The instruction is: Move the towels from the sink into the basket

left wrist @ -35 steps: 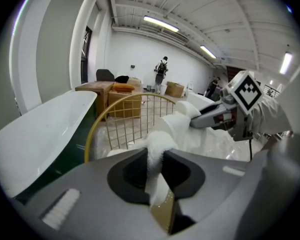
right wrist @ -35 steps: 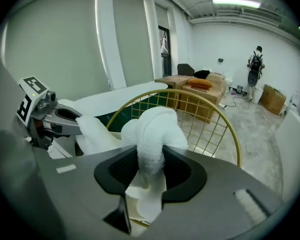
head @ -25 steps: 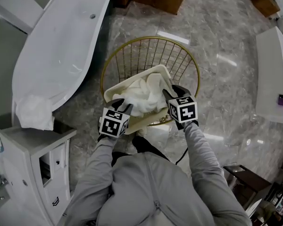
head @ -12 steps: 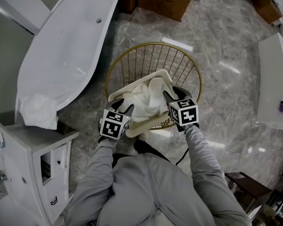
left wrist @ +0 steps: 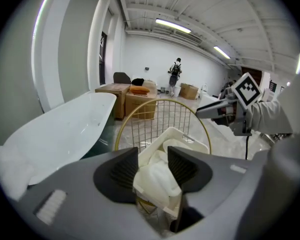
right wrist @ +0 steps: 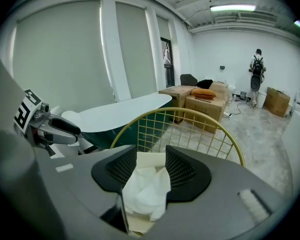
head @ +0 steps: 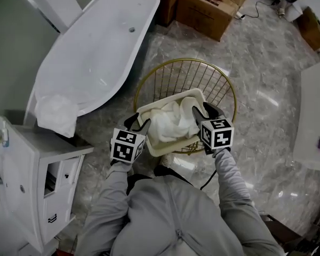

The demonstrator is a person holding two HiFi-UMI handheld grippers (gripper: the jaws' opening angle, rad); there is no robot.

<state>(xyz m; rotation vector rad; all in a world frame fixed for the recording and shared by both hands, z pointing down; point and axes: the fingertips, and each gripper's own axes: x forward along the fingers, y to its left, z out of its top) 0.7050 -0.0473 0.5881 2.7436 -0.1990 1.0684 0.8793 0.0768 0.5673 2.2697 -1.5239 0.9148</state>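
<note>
A cream plastic rectangular basin (head: 169,150), smooth-walled with rounded corners, hangs tilted over the near side of a round gold wire basket (head: 188,74) whose thin bars form an open grid. Soft white towels (head: 170,122) lie crumpled in the basin, bulging up to its rim. The left gripper (head: 138,124) pinches the basin's near-left corner, with the rim and a fold of towel between its ribbed dark pads. Its jaws have just been opening a little around that corner. The right gripper (head: 205,111) is clamped on the right-hand rim, towel bunched just beside its pads. Next to the basket stands a glossy white oval bathtub (head: 96,57) with a rumpled white cloth (head: 56,115) draped over its near end. Everything stands on a grey veined marble floor (head: 266,79).
</note>
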